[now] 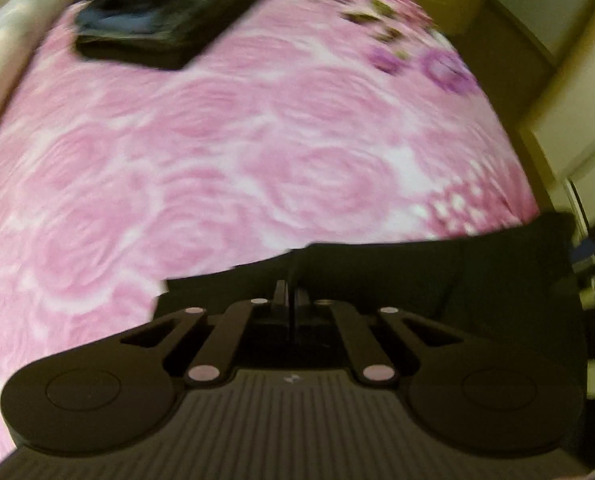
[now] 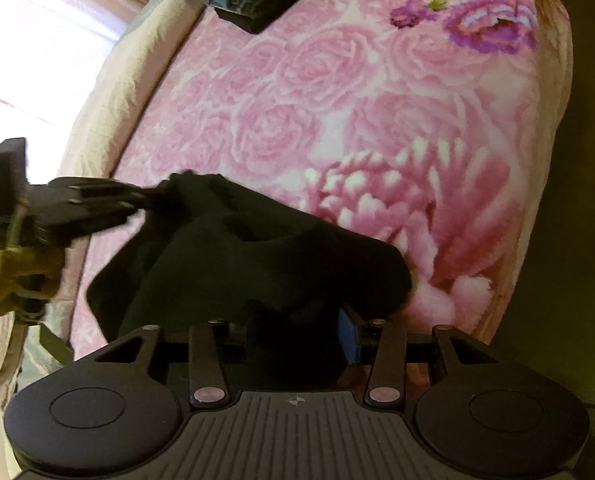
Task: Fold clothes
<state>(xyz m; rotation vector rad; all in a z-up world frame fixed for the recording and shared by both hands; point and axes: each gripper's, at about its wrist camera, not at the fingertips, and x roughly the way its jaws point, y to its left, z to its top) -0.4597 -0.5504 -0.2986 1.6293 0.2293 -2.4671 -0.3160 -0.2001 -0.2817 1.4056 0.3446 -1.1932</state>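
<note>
On the pink rose blanket (image 2: 337, 92) lies a black cloth (image 2: 257, 256); the left gripper (image 2: 137, 200) pinches one corner; the right gripper (image 2: 293, 344) has cloth between its half-spread fingers; folded dark clothes (image 1: 157, 12) sit far off.

Black garment (image 2: 257, 256) bunched on pink floral blanket (image 2: 337, 100); left gripper (image 2: 145, 200) pinching its corner, right gripper (image 2: 293, 340) clamped on near edge.

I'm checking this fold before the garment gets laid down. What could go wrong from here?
The black garment hangs bunched between the left gripper and the right gripper, so it may land creased on the pink blanket. The left grip looks like a thin edge pinch that could slip.
</note>
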